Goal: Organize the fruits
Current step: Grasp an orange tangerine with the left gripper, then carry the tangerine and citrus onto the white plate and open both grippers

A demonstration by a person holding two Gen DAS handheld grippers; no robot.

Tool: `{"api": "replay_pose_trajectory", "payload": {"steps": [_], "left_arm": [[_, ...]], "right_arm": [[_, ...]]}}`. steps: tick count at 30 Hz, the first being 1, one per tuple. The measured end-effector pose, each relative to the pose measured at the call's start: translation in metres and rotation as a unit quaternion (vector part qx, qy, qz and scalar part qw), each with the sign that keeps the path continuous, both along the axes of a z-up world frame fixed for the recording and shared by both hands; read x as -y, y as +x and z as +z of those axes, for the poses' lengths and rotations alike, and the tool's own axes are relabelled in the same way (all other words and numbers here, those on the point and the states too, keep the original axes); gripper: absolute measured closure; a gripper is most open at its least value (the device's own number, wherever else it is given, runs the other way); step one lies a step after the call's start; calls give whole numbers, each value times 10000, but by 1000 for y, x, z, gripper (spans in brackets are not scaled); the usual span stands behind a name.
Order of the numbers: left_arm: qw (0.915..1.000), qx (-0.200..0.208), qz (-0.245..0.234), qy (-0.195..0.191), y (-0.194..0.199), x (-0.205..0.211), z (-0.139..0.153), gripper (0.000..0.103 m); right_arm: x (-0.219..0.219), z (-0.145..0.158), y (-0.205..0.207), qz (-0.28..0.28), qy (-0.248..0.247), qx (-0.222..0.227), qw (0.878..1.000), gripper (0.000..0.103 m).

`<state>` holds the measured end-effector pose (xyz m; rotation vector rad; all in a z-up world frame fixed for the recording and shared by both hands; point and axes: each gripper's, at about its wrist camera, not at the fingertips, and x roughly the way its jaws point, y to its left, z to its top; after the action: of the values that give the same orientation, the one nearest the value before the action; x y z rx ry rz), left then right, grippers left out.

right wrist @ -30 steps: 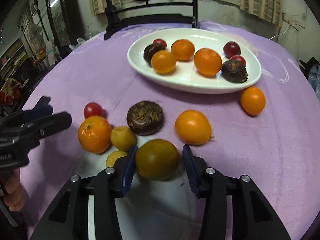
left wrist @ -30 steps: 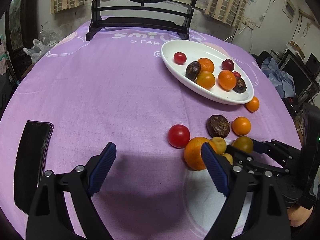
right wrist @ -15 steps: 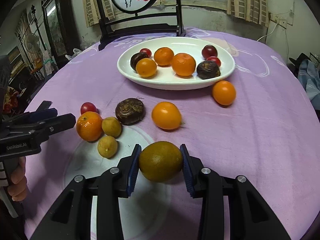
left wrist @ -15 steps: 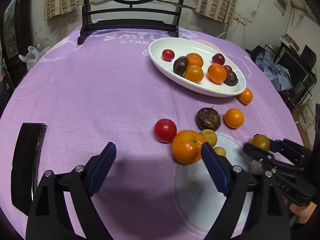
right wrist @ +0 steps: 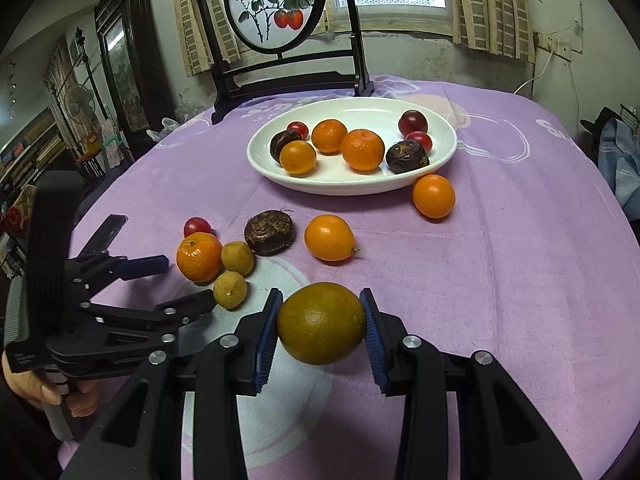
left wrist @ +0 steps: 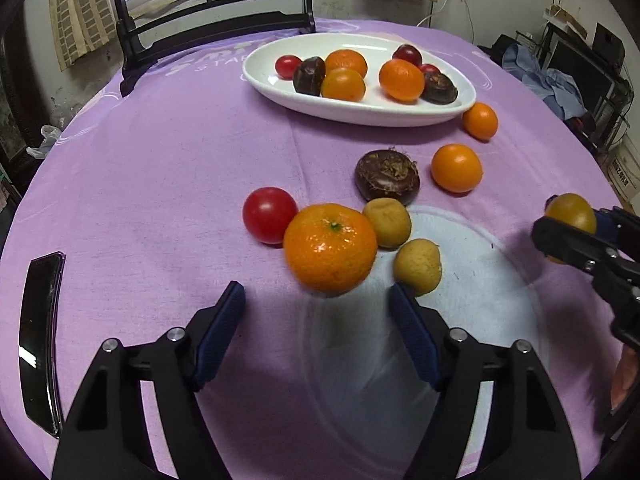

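Pinched between the blue pads of the right gripper (right wrist: 322, 326): a greenish-brown citrus fruit (right wrist: 321, 323), round, dull-skinned, mottled olive and ochre, lifted clear of the purple tablecloth (right wrist: 500, 264). Seen from the left wrist camera as a yellow-brown ball at the far right, clamped in the same black jaws.

Left gripper (left wrist: 318, 322) spread, jaws having just been closing, nothing pressed between the pads. Just ahead of its tips, slightly beyond the gap: a large mandarin (left wrist: 331, 249), bright orange, glossy, dimpled, green stem scar on top. Touching the mandarin on its left: a smooth red tomato (left wrist: 269, 215). Touching on its right: a small tan-yellow fruit (left wrist: 387, 223); a second tan-yellow fruit (left wrist: 417, 267) lying just off the right fingertip. Farther ahead of that cluster: a dark brown water chestnut (left wrist: 387, 177), flattish, with dry fibres on top, and beside it to the right a smooth orange kumquat-like fruit (left wrist: 457, 168).

Well ahead of both grippers: a white oval dish (right wrist: 440, 136) holding three orange citrus, two dark chestnuts, and three small red or dark-red tomatoes. Against the dish's near right rim, on the cloth: one more orange fruit (right wrist: 433, 196).

Far left of the left gripper, flat on the cloth: a black phone (left wrist: 40, 336). Beyond the dish: a dark wooden stand with a round painted screen (right wrist: 276, 4).
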<state>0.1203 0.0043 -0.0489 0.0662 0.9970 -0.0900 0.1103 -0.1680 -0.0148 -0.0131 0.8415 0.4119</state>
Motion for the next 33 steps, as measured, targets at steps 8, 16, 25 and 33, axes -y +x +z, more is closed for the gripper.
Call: {"api": "replay_pose_trajectory", "payload": {"steps": [8,16,25,33], "left_arm": [[9999,-6,-107,-7,17,12,2,45],[9996,-79,-125,-223,16,11,6,62],[9991,49,-165,-392,-13,0,28,62],[9972,431,-398,-464,-27,-2,71,62]], "right_arm": [[4,-1,0,15,54,-28,10000,63],[2,-1,-3,77,0,26,10000,63],[2,0,-5,31,-20,107,9999,63],[8,21,-9,2,320,274,9991,63]]}}
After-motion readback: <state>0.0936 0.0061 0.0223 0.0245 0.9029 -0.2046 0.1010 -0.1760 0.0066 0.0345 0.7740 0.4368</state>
